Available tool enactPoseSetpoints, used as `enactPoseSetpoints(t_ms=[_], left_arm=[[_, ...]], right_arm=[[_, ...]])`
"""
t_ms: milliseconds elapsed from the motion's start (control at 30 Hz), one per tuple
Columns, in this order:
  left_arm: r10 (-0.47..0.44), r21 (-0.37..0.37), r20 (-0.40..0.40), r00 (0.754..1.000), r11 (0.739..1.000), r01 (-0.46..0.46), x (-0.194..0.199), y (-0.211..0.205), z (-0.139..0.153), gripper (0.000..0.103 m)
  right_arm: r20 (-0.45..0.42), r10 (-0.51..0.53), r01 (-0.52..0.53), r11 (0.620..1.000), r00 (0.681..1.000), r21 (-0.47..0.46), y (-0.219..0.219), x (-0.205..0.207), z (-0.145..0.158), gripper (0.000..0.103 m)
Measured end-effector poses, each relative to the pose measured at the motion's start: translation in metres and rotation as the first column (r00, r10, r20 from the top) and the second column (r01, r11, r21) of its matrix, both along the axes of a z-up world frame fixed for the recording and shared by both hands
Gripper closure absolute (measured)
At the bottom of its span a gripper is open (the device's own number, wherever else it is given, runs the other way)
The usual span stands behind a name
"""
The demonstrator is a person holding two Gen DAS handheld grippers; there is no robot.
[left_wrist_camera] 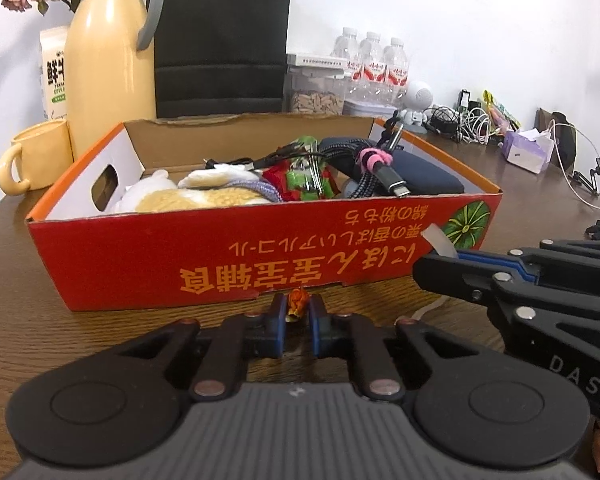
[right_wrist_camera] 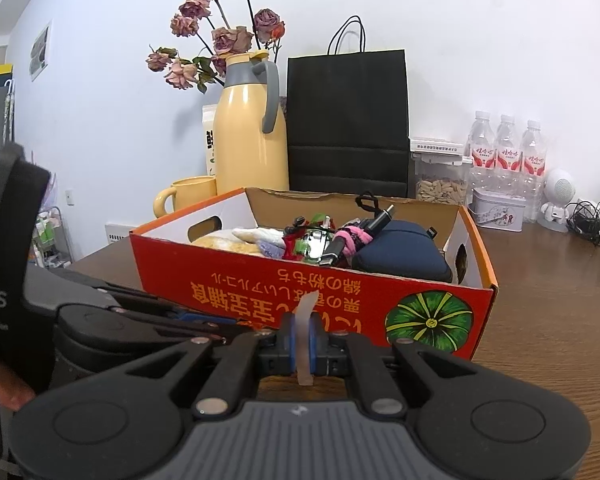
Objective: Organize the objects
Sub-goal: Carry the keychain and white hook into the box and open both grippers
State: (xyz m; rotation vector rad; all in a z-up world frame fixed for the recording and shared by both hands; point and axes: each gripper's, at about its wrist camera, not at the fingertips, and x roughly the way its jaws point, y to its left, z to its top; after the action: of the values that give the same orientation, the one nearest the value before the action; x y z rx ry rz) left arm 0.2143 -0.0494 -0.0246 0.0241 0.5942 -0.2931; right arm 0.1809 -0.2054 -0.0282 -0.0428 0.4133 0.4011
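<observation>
Though tiny, wrapper (left_wrist_camera: pixel 297 304) between left tool (left_wrist_camera: pixel 298 312) pads.

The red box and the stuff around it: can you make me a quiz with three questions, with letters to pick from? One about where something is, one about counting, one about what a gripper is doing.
1. Where is the yellow mug?
A. inside the red box
B. on the table beside the yellow jug
C. on top of the black bag

2. How many water bottles stand by the wall?
A. one
B. three
C. six

3. What is the right gripper doing?
A. hanging open and empty
B. pinching a pale strip
C. holding the mug

Answers:
1 B, the mug sits on the table next to the yellow jug, outside the red box.
2 B, three water bottles stand in a row.
3 B, the right gripper is shut on a pale strip.
</observation>
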Motion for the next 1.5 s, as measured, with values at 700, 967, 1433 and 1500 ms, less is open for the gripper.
enactPoseSetpoints(t_ms=[700, 967, 1433, 1500], left_arm=[[0.097, -0.081, 0.165, 0.982, 0.993, -0.085, -0.038, 0.016, 0.031, 0.091], [0.155, -0.115, 0.221, 0.963, 0.984, -0.133, -0.011, 0.028, 0.062, 0.091], [0.232, -0.119, 0.239, 0.943, 0.971, -0.209, 0.066, 0.028, 0.069, 0.09], [0.235, -0.106, 0.23, 0.944, 0.971, -0.216, 0.071, 0.029, 0.064, 0.09]], right_arm=[[0.124, 0.016, -0.018, 1.0, 0.992, 0.015, 0.001, -0.01, 0.022, 0.098], [0.187, 0.015, -0.02, 0.999, 0.982, 0.029, 0.014, 0.017, 0.05, 0.098], [0.167, -0.07, 0.062, 0.997, 0.983, 0.052, 0.033, 0.101, 0.05, 0.098], [0.145, -0.071, 0.065, 0.997, 0.987, 0.043, 0.032, 0.106, 0.042, 0.098]])
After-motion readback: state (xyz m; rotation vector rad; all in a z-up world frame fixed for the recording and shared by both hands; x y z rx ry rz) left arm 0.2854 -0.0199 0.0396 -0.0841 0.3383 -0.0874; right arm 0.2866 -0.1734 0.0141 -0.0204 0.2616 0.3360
